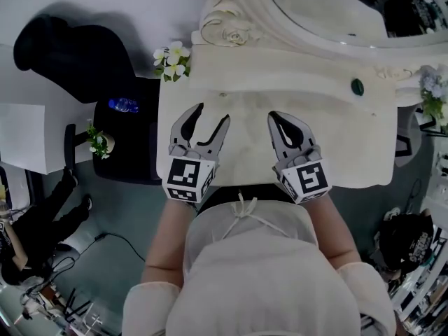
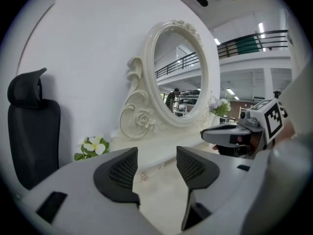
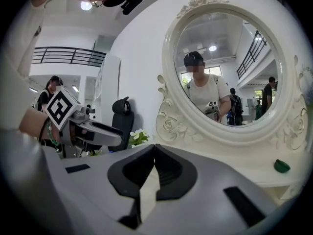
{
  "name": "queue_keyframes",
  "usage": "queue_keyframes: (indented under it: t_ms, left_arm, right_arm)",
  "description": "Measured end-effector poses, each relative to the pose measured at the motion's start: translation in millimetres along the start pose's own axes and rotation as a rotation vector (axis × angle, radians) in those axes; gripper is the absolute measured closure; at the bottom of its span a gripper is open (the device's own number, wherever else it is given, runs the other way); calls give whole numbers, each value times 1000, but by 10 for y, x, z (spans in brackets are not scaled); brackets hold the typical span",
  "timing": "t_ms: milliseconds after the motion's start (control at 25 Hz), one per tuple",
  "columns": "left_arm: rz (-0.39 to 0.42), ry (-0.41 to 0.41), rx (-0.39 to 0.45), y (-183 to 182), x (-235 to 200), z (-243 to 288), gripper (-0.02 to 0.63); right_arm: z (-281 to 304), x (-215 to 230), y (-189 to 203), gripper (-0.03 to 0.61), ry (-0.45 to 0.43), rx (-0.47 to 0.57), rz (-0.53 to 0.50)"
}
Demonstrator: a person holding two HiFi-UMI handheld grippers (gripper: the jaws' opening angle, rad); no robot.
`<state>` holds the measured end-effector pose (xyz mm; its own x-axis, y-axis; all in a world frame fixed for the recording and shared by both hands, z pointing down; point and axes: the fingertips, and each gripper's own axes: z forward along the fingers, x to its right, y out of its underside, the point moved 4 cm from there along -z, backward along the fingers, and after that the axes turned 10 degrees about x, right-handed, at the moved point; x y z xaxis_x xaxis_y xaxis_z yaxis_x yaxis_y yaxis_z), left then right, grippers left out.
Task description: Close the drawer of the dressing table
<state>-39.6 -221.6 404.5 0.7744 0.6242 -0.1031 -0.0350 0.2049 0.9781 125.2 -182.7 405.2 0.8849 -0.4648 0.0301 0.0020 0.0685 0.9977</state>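
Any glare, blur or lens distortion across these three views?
Head view: sharp, evenly lit, no glare on the table. Left gripper view: fisheye, black corners, mirror in focus. Right gripper view: same fisheye, one bright ceiling lamp top left.

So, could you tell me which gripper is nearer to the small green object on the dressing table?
Right. In the head view the right gripper is down-left of the green object; the left gripper lies farther left, beyond the right one.
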Motion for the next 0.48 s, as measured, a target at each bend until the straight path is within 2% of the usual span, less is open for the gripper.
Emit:
queue_keyframes:
  t_ms: [120,360,480]
  left_arm:
    - [39,30,57,-294,99,-161,356]
    - [100,69,166,-789,274,-395,451]
    - [119,79,207,-980,326,-489,487]
  right_arm:
    - [-134,-55,-178,572,8,18,-30]
    - [-360,32,-557,572,100,108,-65]
    - [-426,51,-737,572,117,141,-69]
